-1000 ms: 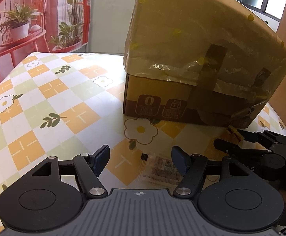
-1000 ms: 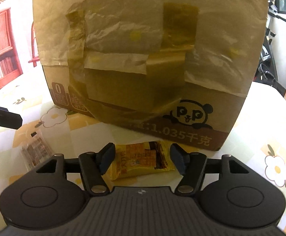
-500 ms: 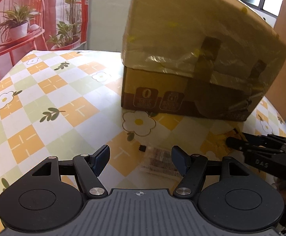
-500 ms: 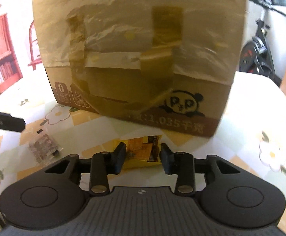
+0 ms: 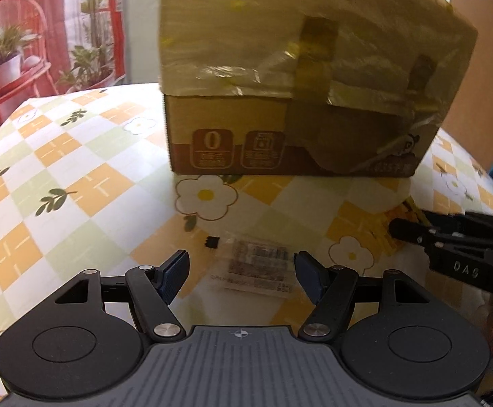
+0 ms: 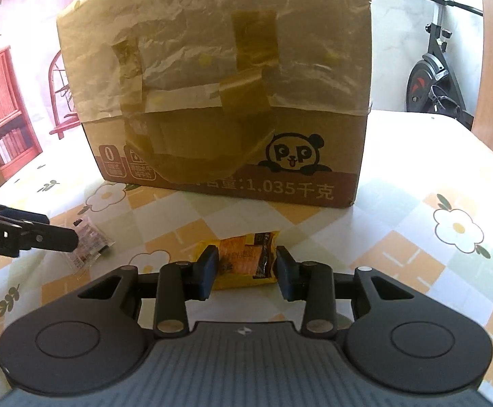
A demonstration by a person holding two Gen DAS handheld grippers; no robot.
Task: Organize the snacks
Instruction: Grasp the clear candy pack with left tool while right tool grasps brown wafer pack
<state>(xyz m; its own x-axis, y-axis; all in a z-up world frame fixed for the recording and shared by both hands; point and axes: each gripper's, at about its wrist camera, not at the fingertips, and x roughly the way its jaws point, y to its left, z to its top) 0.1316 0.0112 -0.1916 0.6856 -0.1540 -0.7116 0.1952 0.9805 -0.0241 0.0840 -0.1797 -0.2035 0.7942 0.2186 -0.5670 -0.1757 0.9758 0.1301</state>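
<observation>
Clear packet [image 5: 258, 266]: lying flat on the table [image 5: 77, 183], sitting between the wide-open jaws of the left hand-held gripper [image 5: 242, 273].
Yellow snack [image 6: 246, 264]: being pinched by the right hand-held gripper [image 6: 246, 271], jaws having just been closing.
Cardboard box [image 6: 226, 101]: standing behind both.

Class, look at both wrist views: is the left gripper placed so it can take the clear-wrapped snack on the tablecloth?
Probably yes. The left gripper is open, the clear-wrapped snack lies flat between its fingertips, and nothing covers it; the cardboard box stands well behind.
</observation>
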